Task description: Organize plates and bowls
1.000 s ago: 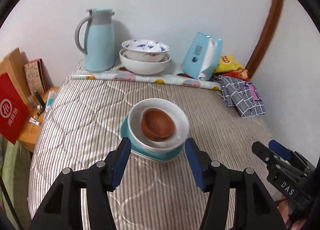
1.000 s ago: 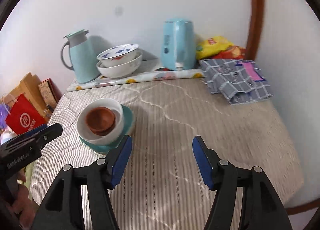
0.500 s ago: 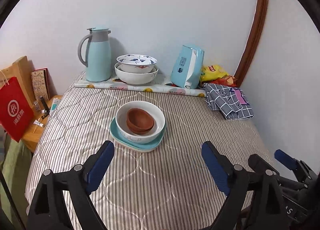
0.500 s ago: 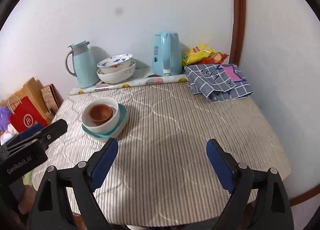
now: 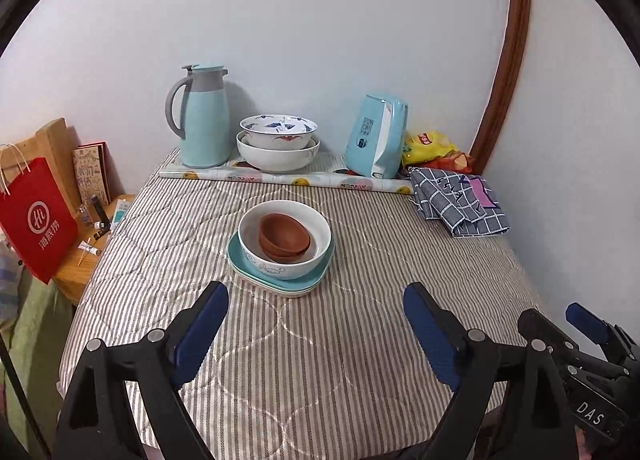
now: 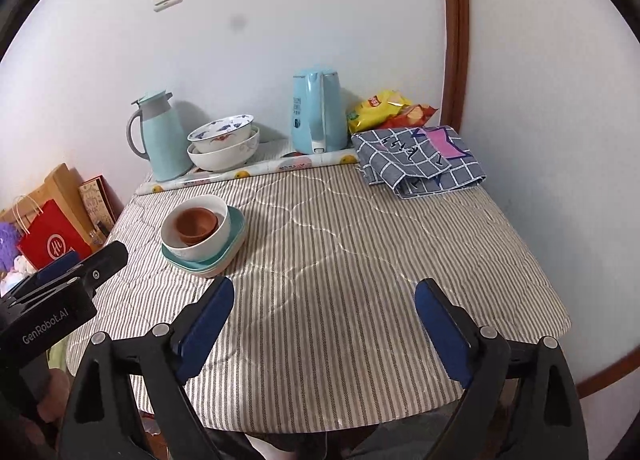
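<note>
A stack stands mid-table: brown bowls (image 5: 284, 238) nested in a white bowl (image 5: 285, 260), on teal plates (image 5: 280, 280). The right wrist view shows the same stack (image 6: 202, 232) at the left. Two larger bowls, a blue-patterned one (image 5: 278, 131) inside a white one (image 5: 278, 154), sit by the back wall. My left gripper (image 5: 316, 300) is open and empty, just short of the stack. My right gripper (image 6: 324, 296) is open and empty over bare cloth to the right of the stack.
A striped quilted cloth (image 5: 360, 320) covers the table. At the back stand a teal jug (image 5: 202, 116), a blue kettle (image 5: 376, 138), snack bags (image 5: 430, 142) and a folded checked cloth (image 5: 460, 206). A red bag (image 5: 38, 220) and boxes sit on a low stand at the left.
Both grippers drew back from the stack and rose, and their jaws spread wide. The stack of bowls and plates stays where it was.
</note>
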### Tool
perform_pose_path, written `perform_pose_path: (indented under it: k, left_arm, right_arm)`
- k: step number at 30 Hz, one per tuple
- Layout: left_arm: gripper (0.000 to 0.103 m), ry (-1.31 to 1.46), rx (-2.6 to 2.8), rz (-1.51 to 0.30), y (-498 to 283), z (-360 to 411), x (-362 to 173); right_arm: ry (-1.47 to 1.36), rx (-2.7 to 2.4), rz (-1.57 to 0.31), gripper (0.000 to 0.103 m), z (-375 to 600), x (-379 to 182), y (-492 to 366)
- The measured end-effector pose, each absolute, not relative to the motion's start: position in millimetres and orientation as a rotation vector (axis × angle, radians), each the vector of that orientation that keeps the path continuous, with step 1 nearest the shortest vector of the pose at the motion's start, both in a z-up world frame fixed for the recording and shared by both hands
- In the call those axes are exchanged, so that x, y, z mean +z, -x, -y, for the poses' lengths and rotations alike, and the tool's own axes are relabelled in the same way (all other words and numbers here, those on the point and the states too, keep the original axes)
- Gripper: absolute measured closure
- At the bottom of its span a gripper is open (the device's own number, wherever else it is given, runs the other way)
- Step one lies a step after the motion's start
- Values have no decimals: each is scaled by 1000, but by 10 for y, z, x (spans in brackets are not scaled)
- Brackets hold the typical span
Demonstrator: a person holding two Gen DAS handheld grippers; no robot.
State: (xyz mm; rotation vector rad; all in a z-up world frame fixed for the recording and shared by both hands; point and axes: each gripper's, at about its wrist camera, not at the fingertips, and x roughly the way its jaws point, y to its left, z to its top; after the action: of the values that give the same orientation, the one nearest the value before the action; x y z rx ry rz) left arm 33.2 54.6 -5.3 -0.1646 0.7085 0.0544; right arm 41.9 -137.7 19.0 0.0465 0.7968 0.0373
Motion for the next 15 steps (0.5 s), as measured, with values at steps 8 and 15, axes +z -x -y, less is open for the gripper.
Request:
perform_pose_path:
  k: [8, 15]
  left_arm:
    - [14, 162, 56, -714, -307, -544, -60]
    - [14, 158, 57, -712, -287, -529, -68]
  right_arm:
    - [-37, 33, -800, 12, 1348, 197, -386]
    - [-30, 35, -798, 12, 1326, 201, -371]
